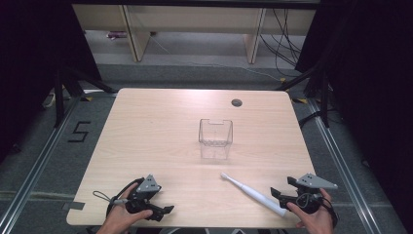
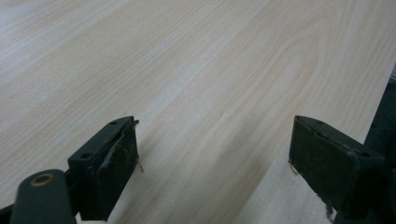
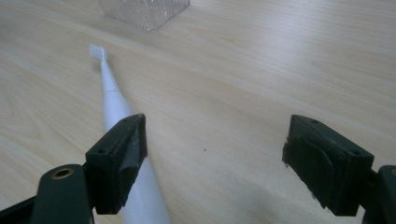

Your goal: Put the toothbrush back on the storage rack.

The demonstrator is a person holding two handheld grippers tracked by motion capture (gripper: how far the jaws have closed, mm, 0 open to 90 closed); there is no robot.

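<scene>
A white electric toothbrush [image 1: 253,194] lies flat on the wooden table [image 1: 160,126], its brush head pointing toward a clear plastic container [image 1: 215,133] near the middle. In the right gripper view the toothbrush [image 3: 116,109] runs under the left jaw, beside the gap rather than inside it. My right gripper [image 1: 281,187] stands open at the front right, next to the handle end, with bare wood between its jaws [image 3: 212,149]. My left gripper [image 1: 165,207] rests open at the front left, and nothing is between its jaws [image 2: 212,149].
A round cable hole [image 1: 236,103] sits near the table's far edge. The table's front edge runs just below both hands. Dark floor and metal rails surround the table, with shelving legs and cables beyond it.
</scene>
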